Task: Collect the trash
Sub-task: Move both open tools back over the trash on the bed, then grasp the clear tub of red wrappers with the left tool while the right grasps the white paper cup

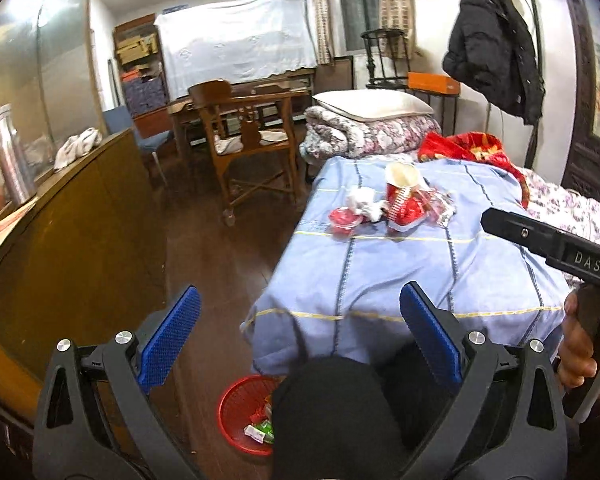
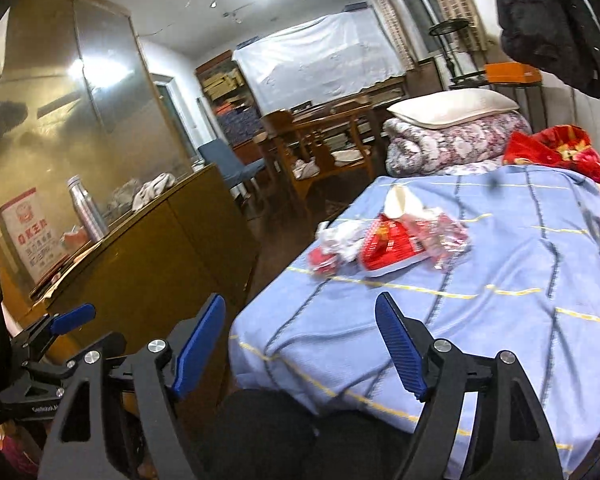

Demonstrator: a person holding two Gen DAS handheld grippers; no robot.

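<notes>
The left gripper [image 1: 300,332] hangs with its blue pads [image 1: 168,336] spread wide and nothing between them, held above the near end of the bed [image 1: 420,280]. Directly below it, on the dark floor, stands a red mesh basket [image 1: 236,404] with a few small wrappers [image 1: 260,428] lying in it, partly hidden by the person's dark-clad knee [image 1: 332,412]. To its left runs a low wooden cabinet [image 1: 80,240] carrying a steel bottle [image 1: 10,152] and a crumpled cloth [image 1: 78,146].

The right gripper [image 2: 300,344] is likewise released, its fingers [image 2: 400,350] parted over the near left corner of the blue checked sheet [image 2: 480,300] and empty. In the left wrist view its black body [image 1: 556,244] juts in from the right, gripped by a bare hand [image 1: 580,344].

Ahead of both grippers, midway up the sheet, the trash lies in a loose cluster: a flattened red and white paper cup [image 2: 388,240], a crumpled white tissue [image 2: 344,238] touching its left side, a small red wrapper [image 2: 324,262] just left of that, and clear crinkled plastic [image 2: 448,236] against the cup's right side. Neither gripper touches any of it.

Beyond the trash sit a folded floral quilt [image 2: 452,140] with a white pillow [image 2: 448,106] on top, and a red blanket [image 2: 560,150] to the right. Farther off stands a wooden chair [image 1: 244,140], and a black jacket [image 1: 496,48] hangs at upper right.
</notes>
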